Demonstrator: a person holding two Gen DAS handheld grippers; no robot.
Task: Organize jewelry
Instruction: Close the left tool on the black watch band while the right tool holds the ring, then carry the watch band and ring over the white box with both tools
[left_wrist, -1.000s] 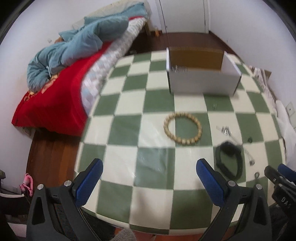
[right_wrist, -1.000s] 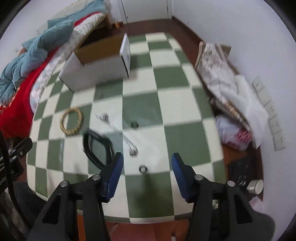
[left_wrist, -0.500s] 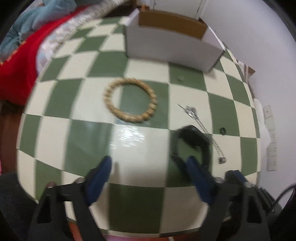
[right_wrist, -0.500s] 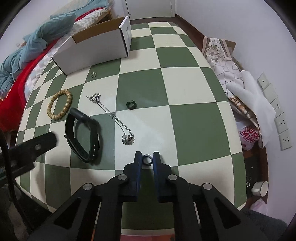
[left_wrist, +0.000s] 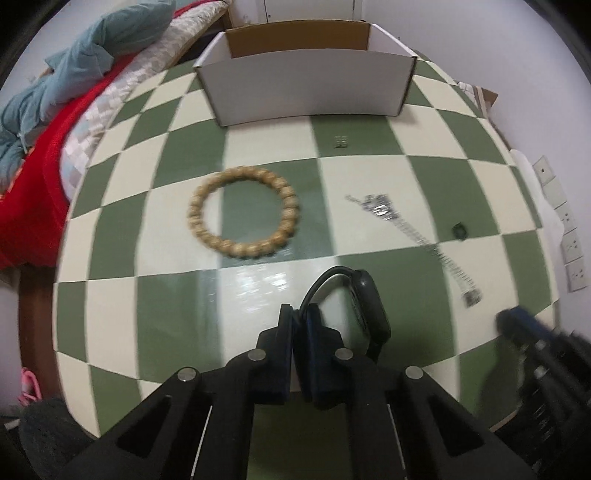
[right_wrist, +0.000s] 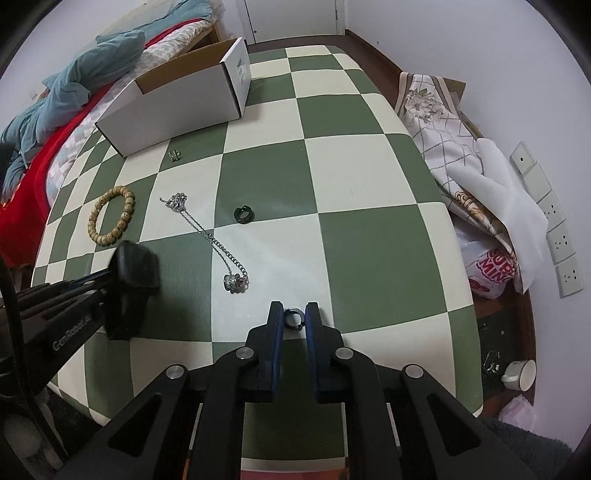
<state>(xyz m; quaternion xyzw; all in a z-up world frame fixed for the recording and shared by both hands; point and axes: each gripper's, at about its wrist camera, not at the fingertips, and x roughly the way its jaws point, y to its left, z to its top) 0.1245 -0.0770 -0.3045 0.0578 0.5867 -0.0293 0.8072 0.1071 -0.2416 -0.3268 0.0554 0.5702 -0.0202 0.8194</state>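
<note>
Two pieces are in our grip, none boxed as far as we can see. Our left gripper (left_wrist: 301, 314) pinches the black band (left_wrist: 364, 299), and our right gripper (right_wrist: 294, 314) is clamped on a small ring (right_wrist: 293, 318), both low over the table (right_wrist: 369, 177). The beads (right_wrist: 110, 216), chain (right_wrist: 207, 236), dark ring (right_wrist: 243, 215) and studs (right_wrist: 174, 156) lie loose before the box (right_wrist: 177, 110). We judge the work barely begun. Only the right view shows the small ring; only the left shows the band pinched.
</note>
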